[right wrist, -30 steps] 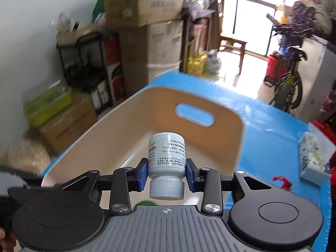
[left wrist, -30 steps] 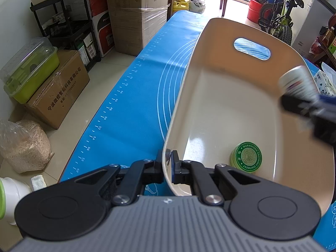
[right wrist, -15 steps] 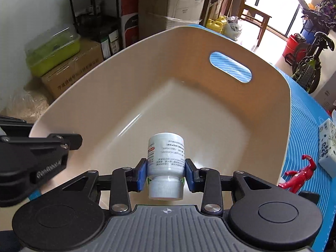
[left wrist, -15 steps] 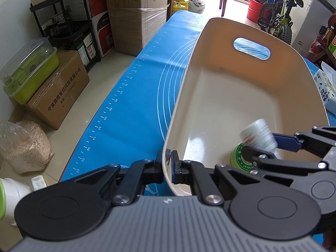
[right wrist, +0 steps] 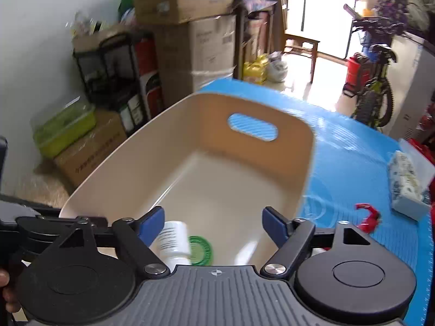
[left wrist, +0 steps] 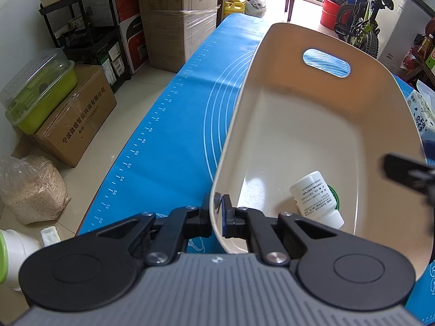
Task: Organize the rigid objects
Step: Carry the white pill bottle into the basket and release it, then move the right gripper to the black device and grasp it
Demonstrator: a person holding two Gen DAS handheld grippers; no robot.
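Note:
A cream plastic basket [left wrist: 312, 108] with a handle slot stands on the blue mat. My left gripper [left wrist: 218, 212] is shut on the basket's near rim. A white pill bottle [left wrist: 316, 198] lies on its side on the basket floor, partly over a round green tin [left wrist: 333, 194]. Both also show in the right wrist view: the bottle [right wrist: 174, 240] and the tin [right wrist: 202, 248]. My right gripper [right wrist: 213, 224] is open and empty above the near end of the basket [right wrist: 206, 168]. One right finger shows in the left wrist view [left wrist: 405, 172].
A red toy figure [right wrist: 368, 216] and a tissue pack [right wrist: 406, 186] lie on the blue mat [right wrist: 350, 152] right of the basket. Boxes, a black shelf and a green container stand on the floor to the left. A bicycle stands at the back right.
My right gripper lowered the white bottle into the basket, opened and let it go. The bottle now lies by the green tin, and the right gripper has lifted back. The left gripper has not moved.

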